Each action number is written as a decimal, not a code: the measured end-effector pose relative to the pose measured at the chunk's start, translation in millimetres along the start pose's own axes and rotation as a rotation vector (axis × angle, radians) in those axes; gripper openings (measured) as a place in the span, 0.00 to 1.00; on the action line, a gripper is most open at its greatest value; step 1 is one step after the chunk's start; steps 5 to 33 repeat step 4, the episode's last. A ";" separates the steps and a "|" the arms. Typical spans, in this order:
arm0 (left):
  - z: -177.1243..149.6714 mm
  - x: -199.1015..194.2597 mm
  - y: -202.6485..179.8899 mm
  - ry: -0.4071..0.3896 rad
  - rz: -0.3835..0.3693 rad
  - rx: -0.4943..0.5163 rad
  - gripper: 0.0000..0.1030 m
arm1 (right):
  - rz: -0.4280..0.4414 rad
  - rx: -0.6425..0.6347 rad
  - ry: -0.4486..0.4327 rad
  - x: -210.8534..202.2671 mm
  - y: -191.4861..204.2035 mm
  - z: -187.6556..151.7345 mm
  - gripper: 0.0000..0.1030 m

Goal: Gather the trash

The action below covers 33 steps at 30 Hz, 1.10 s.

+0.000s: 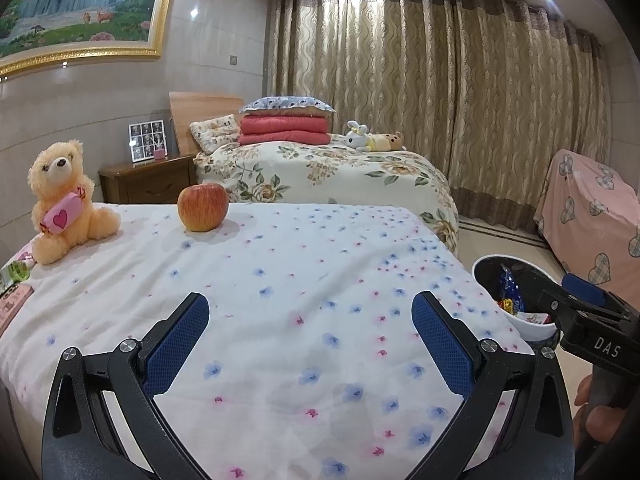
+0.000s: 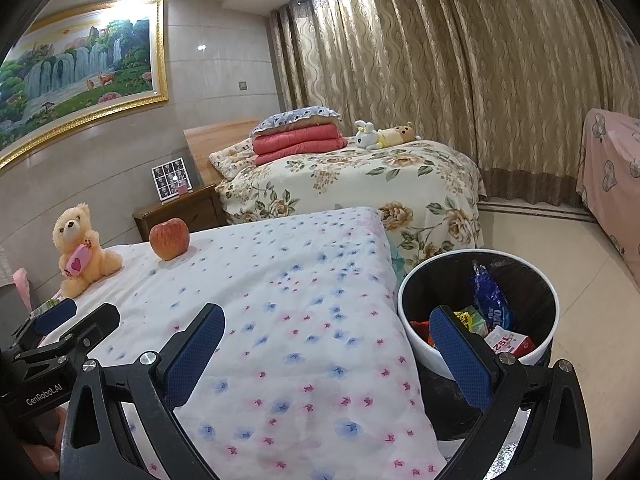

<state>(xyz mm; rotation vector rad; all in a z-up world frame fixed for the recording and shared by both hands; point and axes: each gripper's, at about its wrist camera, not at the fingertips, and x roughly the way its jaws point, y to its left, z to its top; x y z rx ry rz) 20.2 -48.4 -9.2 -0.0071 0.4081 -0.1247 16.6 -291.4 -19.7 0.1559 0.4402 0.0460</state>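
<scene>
So the two cameras caught pretty different stuff. The right wrist view looked right down into the round white trash bin with the black liner [image 2: 478, 312] standing on the floor just beside the corner of the bed with the white cover dotted in blue and pink flowers [image 2: 280, 300]. In there I could make out a shiny blue snack wrapper [image 2: 490, 300], a yellow-green packet [image 2: 472, 316] and a small white-and-red carton [image 2: 510, 344]. From the left wrist view only a slice of that bin [image 1: 532, 328] showed at the right edge, half hidden behind the other gripper.

What the left view had instead was the far left end of the bed: a crumpled green-and-white wrapper [image 1: 16, 272] lying next to the fluffy peach teddy bear holding a pink heart candy [image 1: 64, 200], and a flat pink packet [image 1: 14, 306] just below it. The right view barely got that corner. The red-and-yellow apple [image 1: 203, 207] sat upright on the cover beside the bear in both.

The left gripper [image 1: 310, 344] had its blue-padded fingers spread wide, nothing between them, hovering over bare bedspread. The right gripper [image 2: 326, 356] was spread wide too and gripped nothing; one finger hung over the bed corner, the other over the bin's near rim.
</scene>
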 end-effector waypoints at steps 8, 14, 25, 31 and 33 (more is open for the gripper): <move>-0.7 3.5 3.3 0.013 -0.002 -0.007 1.00 | 0.002 0.006 0.027 6.3 -0.6 0.9 1.00; -0.7 3.5 3.3 0.013 -0.002 -0.007 1.00 | 0.002 0.006 0.027 6.3 -0.6 0.9 1.00; -0.7 3.5 3.3 0.013 -0.002 -0.007 1.00 | 0.002 0.006 0.027 6.3 -0.6 0.9 1.00; -0.7 3.5 3.3 0.013 -0.002 -0.007 1.00 | 0.002 0.006 0.027 6.3 -0.6 0.9 1.00; -0.7 3.5 3.3 0.013 -0.002 -0.007 1.00 | 0.002 0.006 0.027 6.3 -0.6 0.9 1.00</move>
